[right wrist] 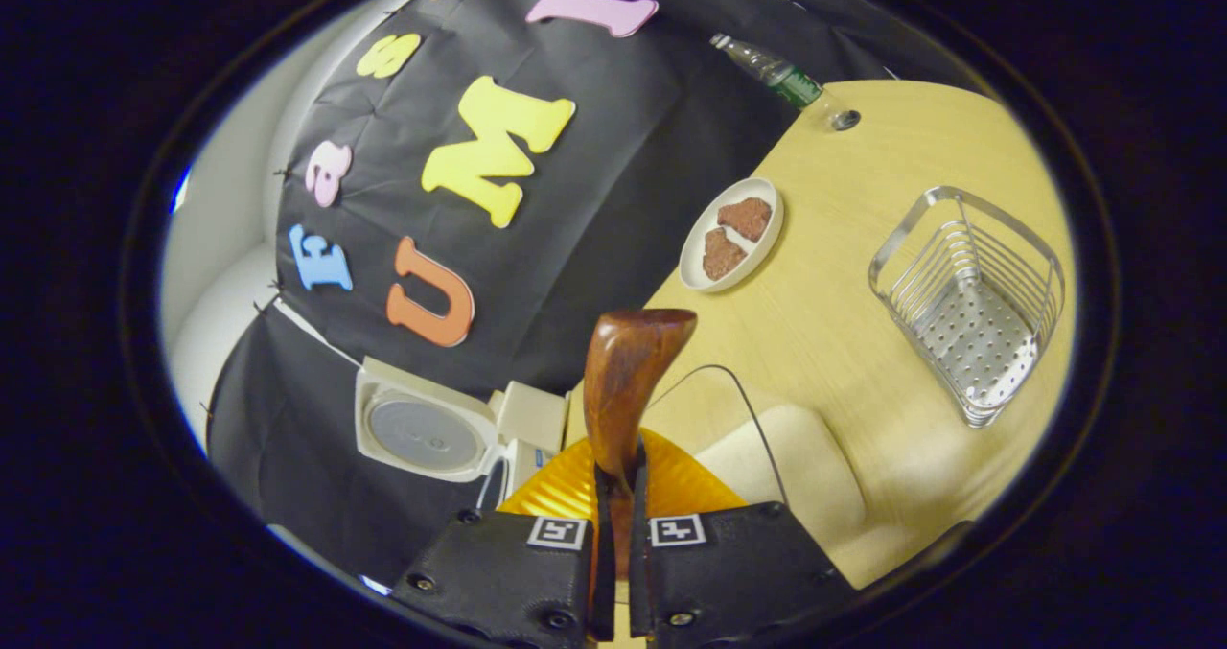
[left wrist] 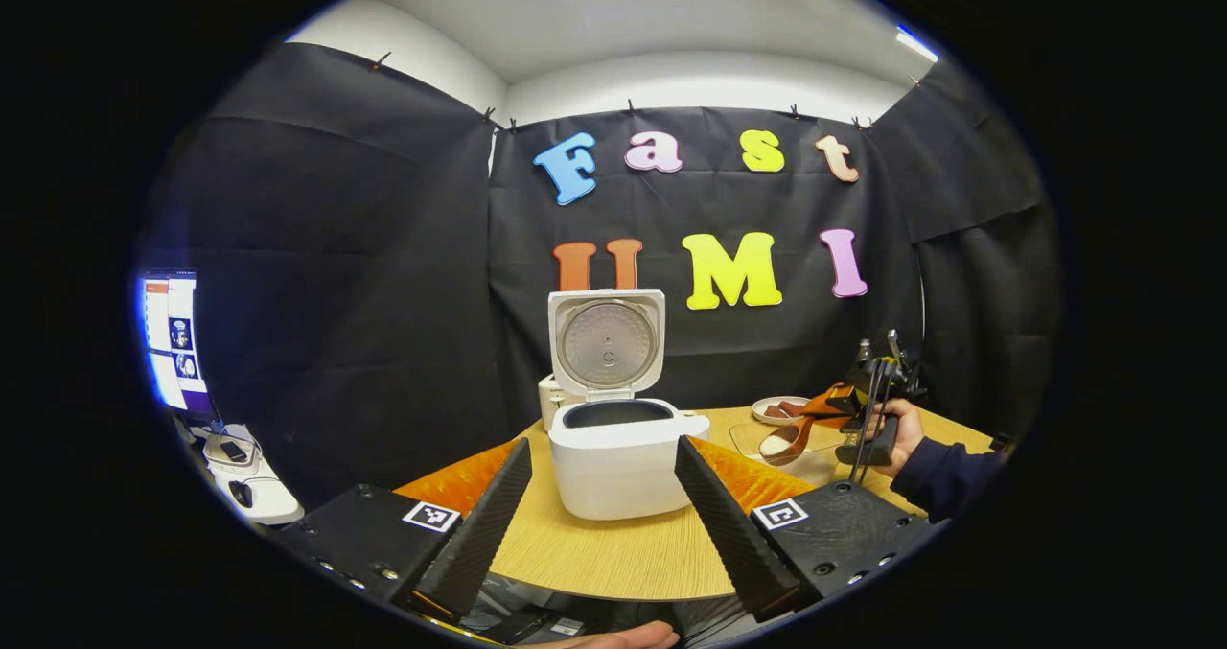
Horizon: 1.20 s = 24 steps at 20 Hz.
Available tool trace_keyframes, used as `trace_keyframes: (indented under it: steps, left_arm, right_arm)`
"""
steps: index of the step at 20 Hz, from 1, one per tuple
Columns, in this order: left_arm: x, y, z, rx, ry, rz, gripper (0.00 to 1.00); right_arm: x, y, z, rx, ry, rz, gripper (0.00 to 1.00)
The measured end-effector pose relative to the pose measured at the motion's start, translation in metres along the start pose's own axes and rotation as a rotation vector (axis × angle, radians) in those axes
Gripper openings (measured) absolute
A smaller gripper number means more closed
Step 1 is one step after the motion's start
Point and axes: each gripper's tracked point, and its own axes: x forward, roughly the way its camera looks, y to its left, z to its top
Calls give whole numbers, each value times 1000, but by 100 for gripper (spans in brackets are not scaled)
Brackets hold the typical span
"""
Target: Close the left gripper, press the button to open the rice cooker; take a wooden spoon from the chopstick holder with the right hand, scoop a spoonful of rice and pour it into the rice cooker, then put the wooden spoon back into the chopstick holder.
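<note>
— Wooden spoon first: in the right gripper view the right gripper has its two fingers pressed on the handle, the bowl sticking out ahead.

— How will it handle?

— Stiff and light, I judge, but polished, so it could twist between the pads. A hold low on the handle, as now, seems sound. The rice is loose; tilt the bowl and it spills.

— Is it loaded?

— In the left gripper view the bowl carries a pale heap, hanging over the clear rice container, right of the rice cooker.

— And the other tongs?

— The left gripper stands wide open, holding nothing, the cooker seen between its fingers, lid up.

— Farther off?

— A plate with brown pieces, then the wire chopstick holder, empty.
</note>
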Motion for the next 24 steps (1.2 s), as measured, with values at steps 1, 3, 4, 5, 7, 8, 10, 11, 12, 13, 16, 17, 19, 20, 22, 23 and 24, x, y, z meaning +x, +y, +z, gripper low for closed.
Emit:
trace_keyframes:
  steps: [1, 3, 4, 5, 7, 8, 10, 11, 12, 13, 16, 17, 19, 20, 22, 23, 24]
  left_arm:
    - [0, 1, -1, 1, 3, 2, 96]
    - [1, 1, -1, 0, 2, 5, 96]
    - [0, 1, 2, 0, -5, 5, 96]
    - [0, 0, 2, 1, -9, 3, 96]
    - [-1, 0, 5, 3, -24, 2, 95]
    - [-1, 0, 6, 1, -25, 1, 96]
    - [-2, 0, 8, -2, -24, 0, 96]
    - [-2, 0, 10, -2, -23, 0, 96]
    - [-2, 0, 12, -4, -25, 0, 96]
    - [-3, -1, 14, -9, -27, -3, 96]
    - [-6, -1, 22, -30, -26, -17, 96]
    - [-5, 0, 24, -31, -26, -15, 96]
    - [2, 2, 30, -36, -25, -4, 95]
    - [10, 4, 33, -46, -23, 2, 95]
    - [24, 3, 32, -67, -8, 0, 96]
    - [27, 5, 30, -72, 7, -1, 95]
    - [30, 9, 30, -73, 16, 9, 96]
  right_arm:
    - [-2, 5, 4, 57, -6, 30, 11]
    - [-5, 16, 14, 164, -9, 96, 11]
    - [-8, 23, 18, 200, 0, 134, 10]
    - [-11, 30, 24, 247, -6, 180, 11]
    - [-21, 47, 40, 351, -26, 270, 10]
    - [-25, 54, 47, 386, -36, 296, 10]
    - [-29, 60, 53, 384, -44, 305, 10]
    - [-32, 63, 54, 376, -47, 305, 10]
    - [-32, 67, 56, 375, -45, 309, 10]
    - [-32, 74, 59, 381, -40, 318, 10]
    - [-28, 87, 58, 386, -27, 321, 10]
    - [-24, 91, 57, 382, -18, 313, 10]
    - [-14, 101, 55, 367, 2, 312, 10]
    - [-8, 106, 55, 367, 8, 312, 10]
    - [4, 119, 54, 365, 21, 319, 10]
    - [13, 128, 51, 356, 33, 324, 10]
    - [20, 136, 47, 353, 44, 326, 10]
